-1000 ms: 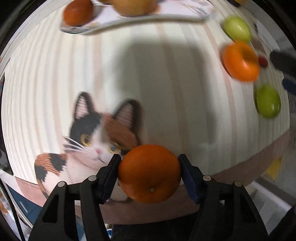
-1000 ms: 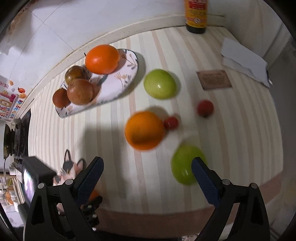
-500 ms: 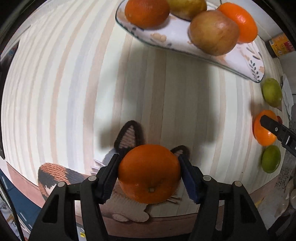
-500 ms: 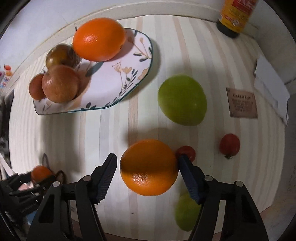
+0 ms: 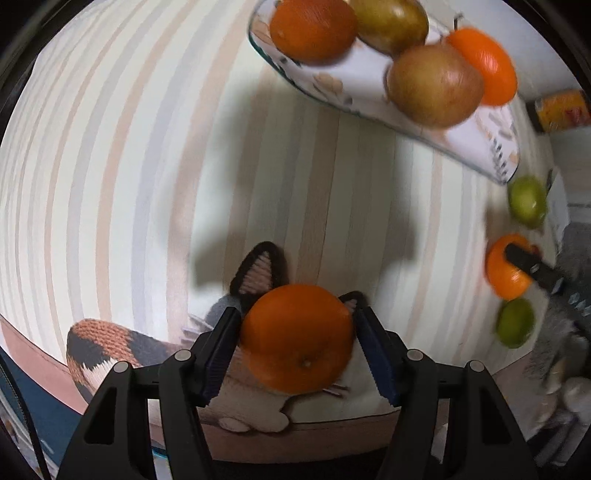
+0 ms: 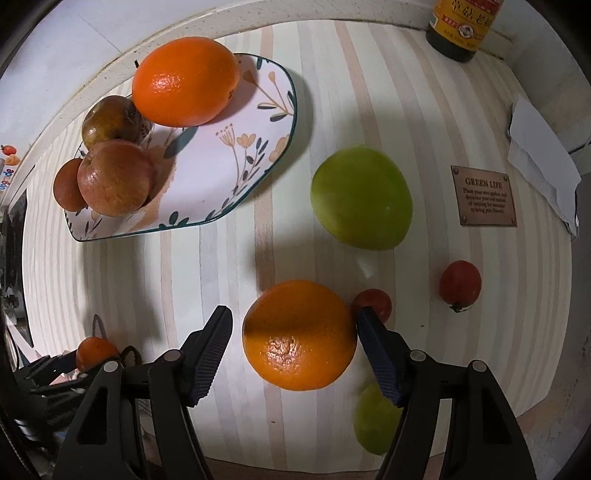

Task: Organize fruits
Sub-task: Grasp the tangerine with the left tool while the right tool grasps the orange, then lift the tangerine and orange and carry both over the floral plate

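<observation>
Both grippers have moved forward since a second ago: the plate now fills the top of the left view, and the loose orange, then ahead of the right gripper, now sits between its fingers.

Nearest in the left wrist view, the left gripper pinches a tangerine, both pads pressed to its sides, above a cat mat at the striped table's near edge. Farther off, the plate carries an orange, two brownish fruits and a smaller reddish-orange one.

In the right wrist view, the right gripper is spread around the orange, which rests on the table. Its right pad touches the peel; a narrow gap shows at the left pad. A small tomato sits just behind the right finger, and a lime lies partly under it. A second tomato lies to the right. Beyond is a green apple, then a brown plaque, folded paper, and a bottle by the wall.
</observation>
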Demonstrator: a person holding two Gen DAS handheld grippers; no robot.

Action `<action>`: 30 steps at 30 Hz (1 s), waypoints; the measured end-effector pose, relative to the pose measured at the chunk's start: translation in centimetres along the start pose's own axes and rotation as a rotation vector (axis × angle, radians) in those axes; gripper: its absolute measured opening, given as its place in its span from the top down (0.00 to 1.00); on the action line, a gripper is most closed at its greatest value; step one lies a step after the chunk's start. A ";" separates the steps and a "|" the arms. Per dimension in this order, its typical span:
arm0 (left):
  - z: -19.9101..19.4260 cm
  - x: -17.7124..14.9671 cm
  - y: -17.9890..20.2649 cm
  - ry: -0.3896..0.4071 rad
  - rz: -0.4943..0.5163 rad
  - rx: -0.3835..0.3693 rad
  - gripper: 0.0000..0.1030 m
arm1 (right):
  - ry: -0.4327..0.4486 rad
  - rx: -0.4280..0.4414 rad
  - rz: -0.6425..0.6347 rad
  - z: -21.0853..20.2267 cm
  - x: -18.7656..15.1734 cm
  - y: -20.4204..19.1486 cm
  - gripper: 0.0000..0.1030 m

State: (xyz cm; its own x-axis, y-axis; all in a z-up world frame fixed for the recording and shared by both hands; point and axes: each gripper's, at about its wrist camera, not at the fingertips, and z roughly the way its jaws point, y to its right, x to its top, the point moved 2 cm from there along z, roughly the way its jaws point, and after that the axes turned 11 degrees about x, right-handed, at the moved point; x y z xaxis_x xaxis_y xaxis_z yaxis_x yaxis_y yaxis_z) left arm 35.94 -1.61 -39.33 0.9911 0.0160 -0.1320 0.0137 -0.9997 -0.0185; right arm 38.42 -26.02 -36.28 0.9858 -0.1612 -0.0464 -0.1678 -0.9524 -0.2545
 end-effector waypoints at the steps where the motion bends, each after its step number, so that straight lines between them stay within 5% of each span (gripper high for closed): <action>1: -0.3 0.1 -0.1 0.006 0.001 0.001 0.39 | -0.002 -0.014 -0.002 -0.1 0.1 0.1 0.25; 15: 2.2 0.7 3.5 -0.033 0.090 0.059 0.39 | 0.002 -0.085 -0.067 0.3 -0.4 -0.4 0.24; 19: 2.4 0.5 5.5 0.019 0.112 0.092 0.40 | -0.004 -0.088 -0.114 1.1 -1.4 -2.1 0.34; 24: 2.1 -0.2 6.7 0.035 0.119 0.095 0.40 | -0.069 0.033 -0.123 2.1 -3.9 -4.4 0.35; 30: 1.6 -0.9 5.3 0.045 0.107 0.086 0.40 | -0.062 0.059 -0.114 2.7 -6.9 -5.6 0.34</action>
State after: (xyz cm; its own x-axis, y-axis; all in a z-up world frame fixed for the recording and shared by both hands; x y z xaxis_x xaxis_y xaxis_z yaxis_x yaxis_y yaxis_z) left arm 34.87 -6.85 -40.90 0.9913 -0.0928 -0.0935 -0.1014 -0.9906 -0.0917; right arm 32.56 -18.87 -37.12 0.9967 -0.0346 -0.0736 -0.0563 -0.9464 -0.3179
